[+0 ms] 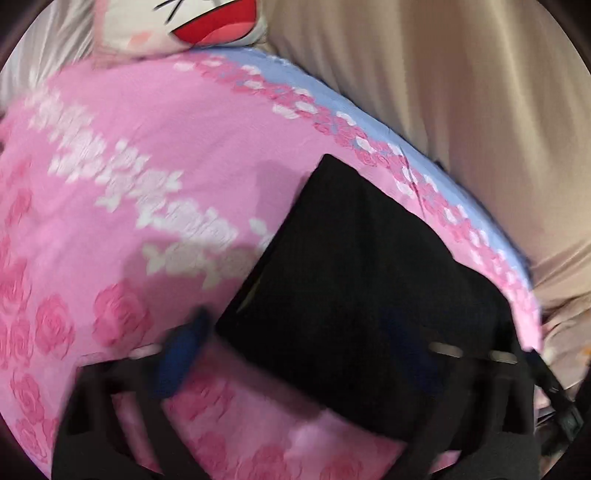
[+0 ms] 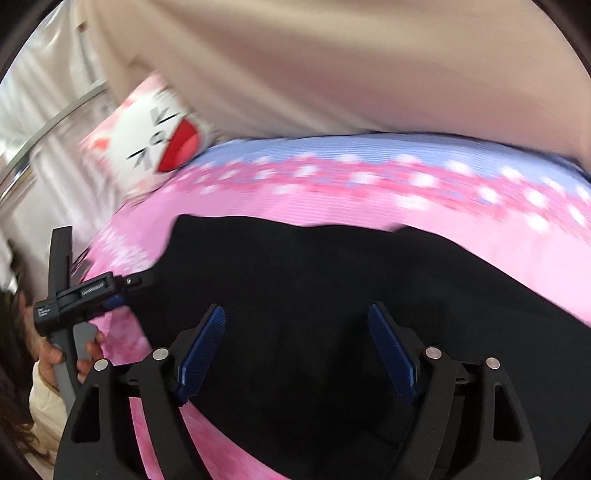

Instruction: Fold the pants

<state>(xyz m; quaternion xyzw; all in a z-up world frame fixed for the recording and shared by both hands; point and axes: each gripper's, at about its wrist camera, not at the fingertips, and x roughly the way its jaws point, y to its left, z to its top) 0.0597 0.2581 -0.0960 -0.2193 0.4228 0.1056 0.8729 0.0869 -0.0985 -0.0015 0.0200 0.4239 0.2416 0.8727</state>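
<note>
The black pants (image 1: 354, 280) lie folded on the pink floral bedsheet (image 1: 122, 184), near the sheet's blue border. My left gripper (image 1: 295, 350) hovers over the pants' near corner with its fingers wide apart; one blue pad (image 1: 181, 358) shows and the other is hidden against the black cloth. In the right wrist view the pants (image 2: 332, 273) spread wide under my right gripper (image 2: 295, 350), which is open and empty with both blue pads (image 2: 201, 350) above the cloth. The left gripper's body (image 2: 77, 295) shows at the left.
A white cartoon pillow with a red mouth (image 1: 192, 26) lies at the head of the bed, also in the right wrist view (image 2: 155, 140). Beige curtain or bedding (image 1: 461, 92) runs along the far side. A metal rail (image 2: 48, 125) stands at the left.
</note>
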